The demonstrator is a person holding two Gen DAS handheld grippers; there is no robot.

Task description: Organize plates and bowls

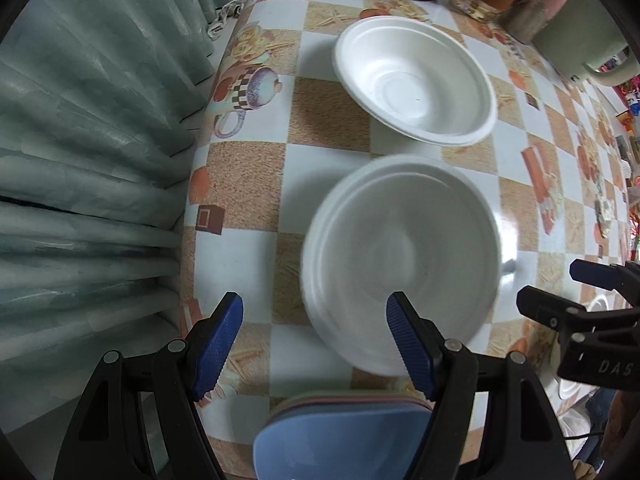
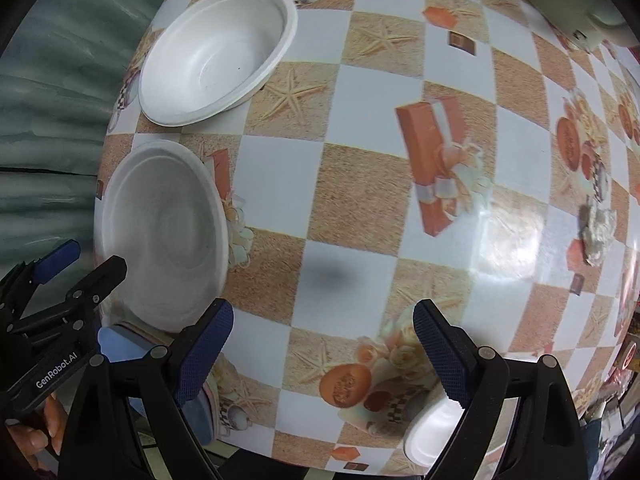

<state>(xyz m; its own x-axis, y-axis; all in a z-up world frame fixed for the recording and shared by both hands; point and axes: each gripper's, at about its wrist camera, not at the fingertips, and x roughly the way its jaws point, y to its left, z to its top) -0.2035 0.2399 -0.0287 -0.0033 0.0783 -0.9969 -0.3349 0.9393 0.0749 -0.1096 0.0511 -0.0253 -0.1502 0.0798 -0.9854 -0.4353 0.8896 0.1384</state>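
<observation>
Left gripper (image 1: 314, 344) and right gripper (image 2: 324, 354): black frames, silver rivets, ribbed blue pads (image 1: 214, 354); white "GenRobot.AI" lettering, lower left.

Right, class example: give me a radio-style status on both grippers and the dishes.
Left gripper open, empty. Right gripper open, empty. Two white bowls apart on the table; stacked plates at near edge. Nothing blocking.

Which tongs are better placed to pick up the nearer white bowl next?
Left. The left tongs hang open straddling the nearer white bowl's rim; the right tongs are open over bare tablecloth.
</observation>
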